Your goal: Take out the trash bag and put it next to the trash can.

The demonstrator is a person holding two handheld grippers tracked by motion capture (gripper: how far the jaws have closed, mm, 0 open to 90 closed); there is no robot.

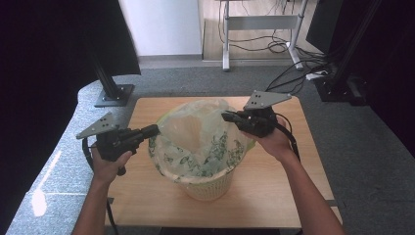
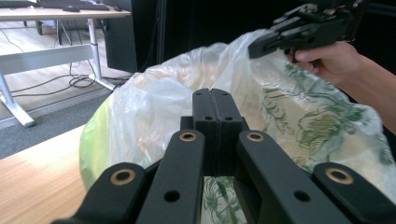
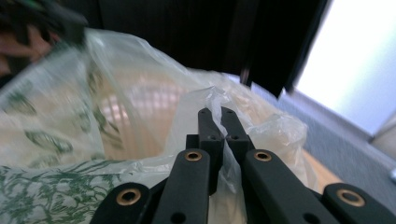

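Black jaws of the left gripper [image 2: 215, 100] are pressed together on the rim of the plastic bag [image 1: 200, 134]; those of the right gripper [image 3: 216, 116] are likewise clamped on a fold of film at the opposite rim. Bag lines a woven basket [image 1: 208, 185] at the centre of the table [image 1: 147, 196], its mouth stretched between both grippers, each equally near.

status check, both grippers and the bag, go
Left gripper shut on plastic bag rim, left side. Right gripper shut on rim, right side. Bag stretched open over basket on table. Nothing in the way.
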